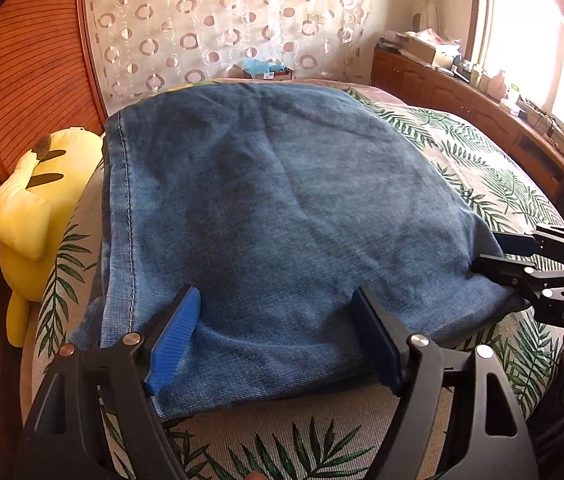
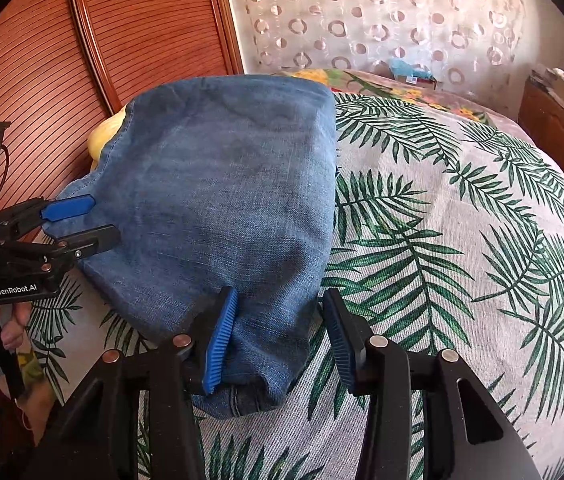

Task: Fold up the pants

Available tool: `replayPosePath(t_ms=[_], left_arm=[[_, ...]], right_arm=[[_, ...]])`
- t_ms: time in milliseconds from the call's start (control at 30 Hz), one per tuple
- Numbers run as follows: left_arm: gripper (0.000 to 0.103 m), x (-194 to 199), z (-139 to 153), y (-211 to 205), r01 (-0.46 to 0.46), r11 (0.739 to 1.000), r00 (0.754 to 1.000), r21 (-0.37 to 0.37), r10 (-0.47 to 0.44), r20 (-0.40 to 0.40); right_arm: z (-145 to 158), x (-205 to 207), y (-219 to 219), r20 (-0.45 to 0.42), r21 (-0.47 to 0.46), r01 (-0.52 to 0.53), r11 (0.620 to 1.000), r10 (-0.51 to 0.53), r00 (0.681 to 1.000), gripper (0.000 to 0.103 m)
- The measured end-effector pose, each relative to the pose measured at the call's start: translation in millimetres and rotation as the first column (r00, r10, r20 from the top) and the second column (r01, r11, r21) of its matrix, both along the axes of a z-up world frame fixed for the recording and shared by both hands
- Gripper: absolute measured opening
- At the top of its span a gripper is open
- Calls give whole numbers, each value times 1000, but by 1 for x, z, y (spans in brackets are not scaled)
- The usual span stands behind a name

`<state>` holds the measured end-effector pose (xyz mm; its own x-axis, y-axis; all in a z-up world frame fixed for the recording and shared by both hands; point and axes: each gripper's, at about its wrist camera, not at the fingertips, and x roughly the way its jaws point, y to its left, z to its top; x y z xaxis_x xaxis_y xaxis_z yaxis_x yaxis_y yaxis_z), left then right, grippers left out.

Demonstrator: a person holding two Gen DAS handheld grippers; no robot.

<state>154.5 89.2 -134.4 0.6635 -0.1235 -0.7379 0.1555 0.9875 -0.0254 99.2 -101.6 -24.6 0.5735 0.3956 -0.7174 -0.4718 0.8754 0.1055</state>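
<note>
The blue denim pants (image 1: 274, 216) lie folded in a thick rectangle on the leaf-print bedspread (image 1: 482, 168). My left gripper (image 1: 278, 320) is open, its blue pads resting on the near edge of the pants, holding nothing. My right gripper (image 2: 282, 320) is open at the near right corner of the pants (image 2: 222, 184), one pad on the denim and the other over the bedspread. In the left wrist view the right gripper (image 1: 498, 254) shows at the pants' right edge. In the right wrist view the left gripper (image 2: 98, 220) shows at their left edge.
A yellow plush toy (image 1: 38, 208) lies at the left between the pants and the wooden headboard (image 1: 22, 80). A wooden cabinet (image 1: 462, 100) with clutter runs along the right under a bright window. A patterned curtain hangs behind the bed.
</note>
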Motion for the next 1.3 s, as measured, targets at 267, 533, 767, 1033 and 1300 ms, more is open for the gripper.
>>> replayPosePath(t_ms=[267, 533, 767, 1033, 1300], left_arm=[[79, -3, 5, 8, -2, 999, 1000, -39, 2, -1], [79, -16, 20, 33, -26, 998, 1000, -63, 26, 9], [79, -34, 40, 57, -65, 995, 996, -79, 69, 59], [79, -54, 57, 108, -161, 984, 981, -76, 169, 98], [79, -67, 59, 158, -257, 963, 959, -80, 264, 101]], right_arm=[[20, 2, -2, -9, 70, -22, 997, 23, 1000, 8], [64, 1, 6, 78, 117, -44, 992, 35, 996, 8], [92, 3, 42, 137, 132, -125, 983, 106, 985, 8], [96, 4, 96, 162, 165, -258, 952, 232, 959, 8], [74, 24, 138, 154, 156, -374, 914, 352, 923, 8]])
